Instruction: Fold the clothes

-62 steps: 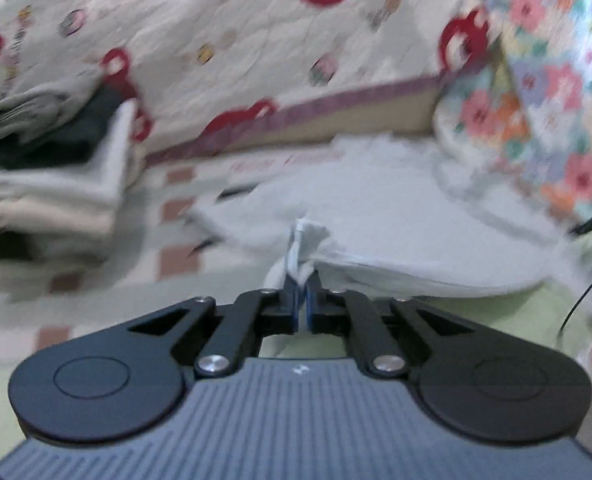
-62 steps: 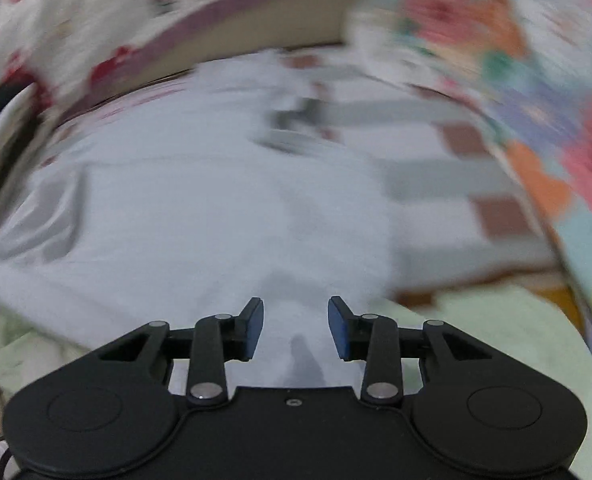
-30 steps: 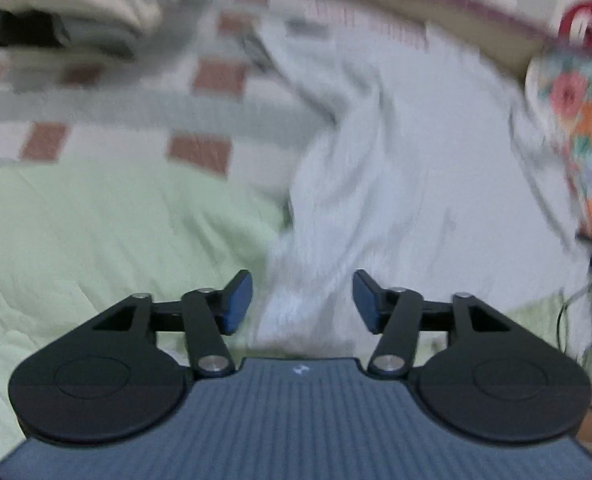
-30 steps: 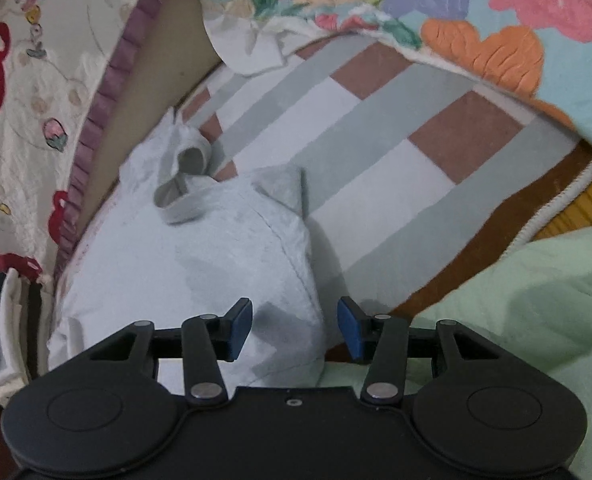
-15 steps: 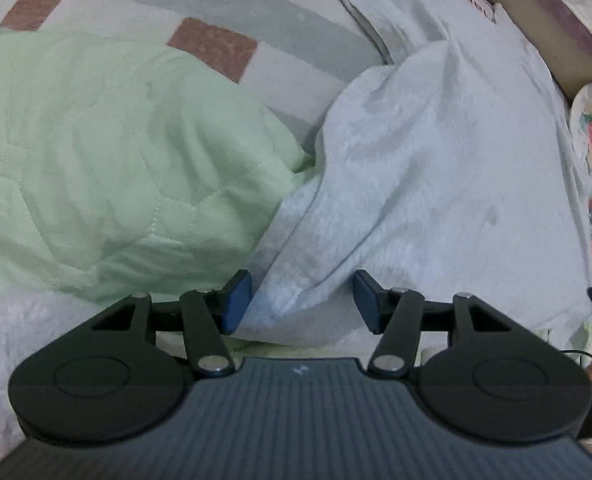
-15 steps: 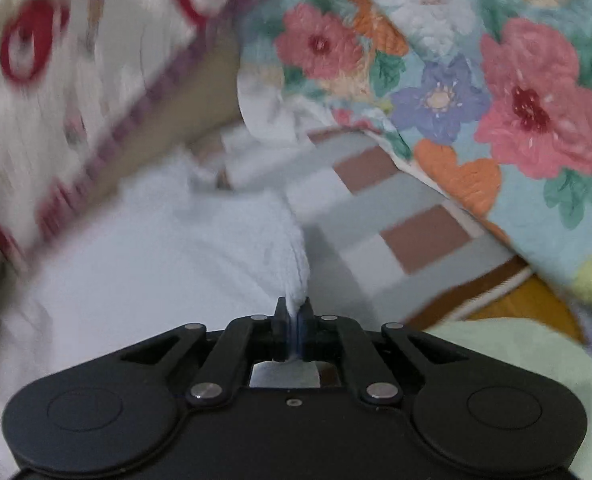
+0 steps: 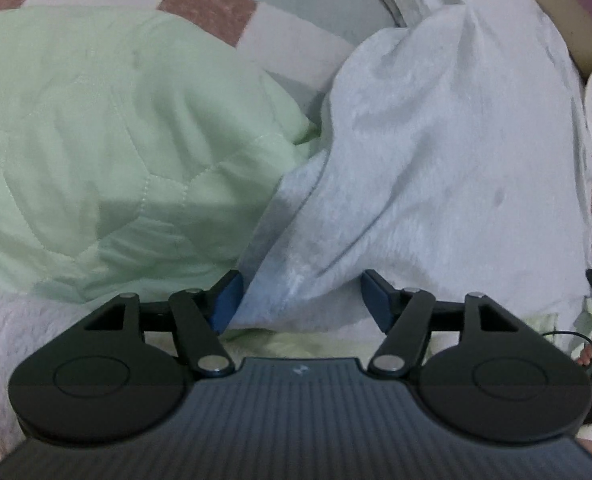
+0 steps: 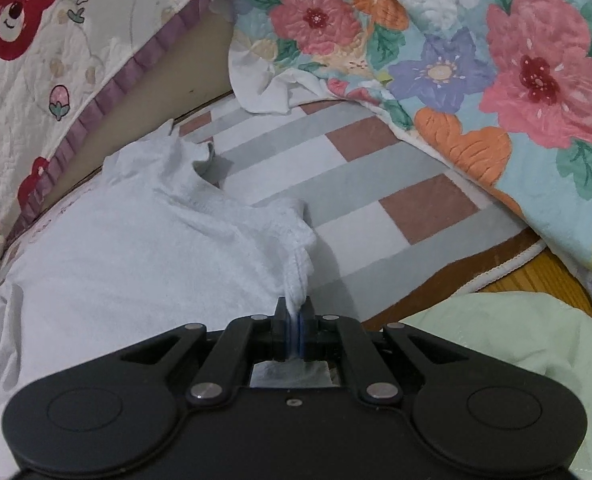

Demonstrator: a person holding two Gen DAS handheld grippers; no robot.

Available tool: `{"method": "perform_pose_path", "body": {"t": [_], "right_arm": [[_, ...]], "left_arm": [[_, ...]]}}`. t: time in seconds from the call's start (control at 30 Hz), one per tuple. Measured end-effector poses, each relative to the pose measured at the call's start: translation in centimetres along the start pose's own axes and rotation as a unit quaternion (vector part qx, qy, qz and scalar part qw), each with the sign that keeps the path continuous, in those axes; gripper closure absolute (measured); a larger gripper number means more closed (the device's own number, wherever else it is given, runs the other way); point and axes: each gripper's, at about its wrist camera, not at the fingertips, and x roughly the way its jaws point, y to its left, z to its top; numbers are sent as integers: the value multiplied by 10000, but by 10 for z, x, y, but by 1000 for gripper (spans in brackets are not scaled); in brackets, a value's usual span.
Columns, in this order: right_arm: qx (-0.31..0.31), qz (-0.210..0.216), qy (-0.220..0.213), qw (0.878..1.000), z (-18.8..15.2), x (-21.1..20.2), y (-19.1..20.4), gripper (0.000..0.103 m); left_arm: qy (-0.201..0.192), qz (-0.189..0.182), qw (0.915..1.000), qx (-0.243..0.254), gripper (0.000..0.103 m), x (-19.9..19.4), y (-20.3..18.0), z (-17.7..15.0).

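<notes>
The pale grey garment point(image 8: 144, 248) lies spread on the checked blanket point(image 8: 376, 184), its near edge over the green quilt point(image 7: 96, 140). We judge it light, soft and limp; we take it at corners or hems. Our right gripper point(image 8: 295, 326) is clamped on a bunched corner, held low. Our left gripper point(image 7: 298, 296) is spread, straddling the near hem, level above it.

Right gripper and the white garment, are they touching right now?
Touching. The right wrist view shows the right gripper with its jaws shut on a bunched corner of the white garment, and the cloth pulls up into the closed pads.
</notes>
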Motion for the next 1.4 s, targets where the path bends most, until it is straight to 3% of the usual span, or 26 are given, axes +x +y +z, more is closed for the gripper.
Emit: {"method": "perform_pose_path", "body": {"t": [0.13, 0.2, 0.23, 0.27, 0.37, 0.43, 0.47, 0.57, 0.6, 0.7, 0.77, 0.8, 0.9, 1.07, 1.1, 1.13, 1.2, 1.4], "right_arm": [[-17, 52, -2, 10000, -1, -1, 1, 95], [-8, 98, 7, 10000, -2, 0, 1, 94], [-3, 122, 12, 9999, -2, 0, 0, 94], [-3, 174, 22, 9998, -3, 1, -1, 94], [3, 402, -19, 9992, -5, 1, -3, 96], [31, 418, -137, 9990, -2, -5, -5, 97], [70, 493, -221, 9985, 1, -11, -6, 97], [161, 894, -415, 9950, 8, -33, -8, 97], [128, 981, -401, 9943, 9, -37, -7, 97], [-159, 818, -189, 9963, 2, -30, -1, 97], [-186, 662, -37, 9976, -1, -20, -2, 97], [-160, 613, 32, 9980, -2, -15, -3, 97], [-183, 592, 107, 9980, -1, -9, -3, 97], [47, 751, 84, 9971, 3, -7, -7, 89], [172, 784, 89, 9967, 4, -7, -9, 81], [344, 802, 102, 9961, 4, -6, -13, 66], [728, 846, 138, 9937, 7, -3, -23, 55], [1730, 1154, 294, 9777, 26, 16, -50, 54]], "left_arm": [[46, 100, 9996, 273, 39, 3, -9, 2], [33, 44, 9981, 608, 58, 3, -18, 0], [18, -66, 9961, 877, 88, 3, -24, -3], [2, -175, 9933, 1145, 94, 3, -29, -5], [-434, -433, 9875, 1453, 98, -18, -36, -12], [-1242, -542, 9761, 1698, 99, -58, -42, -28], [-1704, -587, 9665, 1827, 99, -82, -45, -37], [-3197, -749, 9259, 1868, 100, -149, -38, -85], [-3388, -683, 9221, 1740, 100, -151, -37, -99], [-3534, -205, 9271, 1230, 100, -122, -43, -135], [-3302, 512, 9334, 1308, 100, -91, -50, -146], [-3178, 696, 9359, 1352, 100, -81, -52, -147], [-3001, 641, 9427, 1312, 100, -82, -60, -145], [-3038, 754, 9392, 1409, 100, -88, -56, -129], [-3018, 773, 9395, 1426, 100, -89, -55, -127], [-3001, 794, 9395, 1446, 100, -87, -56, -125], [-2967, 859, 9393, 1491, 100, -81, -57, -124], [-2957, 997, 9380, 1507, 100, -72, -60, -119]]}}
